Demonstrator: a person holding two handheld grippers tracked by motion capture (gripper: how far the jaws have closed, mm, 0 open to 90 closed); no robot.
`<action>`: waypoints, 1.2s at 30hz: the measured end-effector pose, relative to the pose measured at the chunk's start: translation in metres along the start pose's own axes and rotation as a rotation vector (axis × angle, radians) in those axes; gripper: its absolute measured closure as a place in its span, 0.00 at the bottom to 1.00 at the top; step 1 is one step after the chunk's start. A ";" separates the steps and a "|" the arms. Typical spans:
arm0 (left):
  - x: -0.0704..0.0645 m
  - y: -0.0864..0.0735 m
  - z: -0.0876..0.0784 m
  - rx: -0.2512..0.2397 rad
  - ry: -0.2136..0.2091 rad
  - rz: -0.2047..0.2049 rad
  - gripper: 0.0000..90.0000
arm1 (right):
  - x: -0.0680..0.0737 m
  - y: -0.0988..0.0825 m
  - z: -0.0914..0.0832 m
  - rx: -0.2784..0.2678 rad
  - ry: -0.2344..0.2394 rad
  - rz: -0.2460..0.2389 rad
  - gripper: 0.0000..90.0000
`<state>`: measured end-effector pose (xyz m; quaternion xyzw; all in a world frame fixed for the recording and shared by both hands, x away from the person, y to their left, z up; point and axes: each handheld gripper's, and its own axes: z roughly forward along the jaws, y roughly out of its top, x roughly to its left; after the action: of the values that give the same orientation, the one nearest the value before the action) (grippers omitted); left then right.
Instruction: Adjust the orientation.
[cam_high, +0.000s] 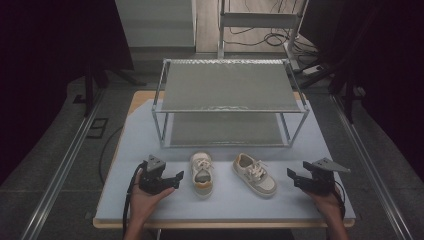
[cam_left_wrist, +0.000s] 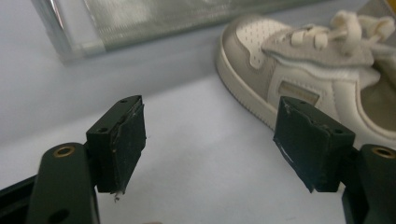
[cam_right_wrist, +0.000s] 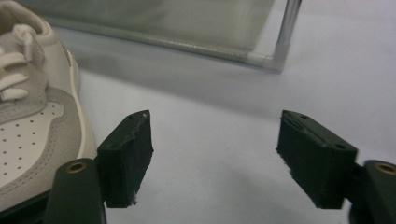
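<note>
Two small white and beige sneakers lie side by side on the pale table. The left shoe points away from me, and the right shoe lies angled with its toe toward the near right. My left gripper rests open just left of the left shoe, nothing between its jaws. To the right of the right shoe, my right gripper is open and empty. A two-tier metal shoe rack stands behind the shoes.
The rack's lower shelf sits close behind the shoes, and its corner post rises ahead of the right gripper. Cables and a metal frame lie on the floor beyond the table. Floor rails run along both sides.
</note>
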<state>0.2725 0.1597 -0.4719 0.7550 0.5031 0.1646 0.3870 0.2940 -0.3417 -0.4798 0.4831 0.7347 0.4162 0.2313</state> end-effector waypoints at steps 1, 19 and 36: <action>0.000 0.000 0.000 0.000 0.000 0.000 0.28 | 0.000 0.000 0.000 0.000 0.000 0.000 0.32; -0.007 0.005 -0.015 -0.014 -0.034 0.017 0.27 | 0.025 0.016 -0.028 -0.108 0.196 -0.011 0.57; -0.003 0.001 -0.016 0.005 -0.031 -0.009 0.28 | 0.110 0.034 -0.003 -0.027 0.412 -0.207 0.98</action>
<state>0.2613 0.1637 -0.4607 0.7564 0.5007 0.1498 0.3935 0.2622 -0.2375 -0.4428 0.3070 0.8063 0.4900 0.1243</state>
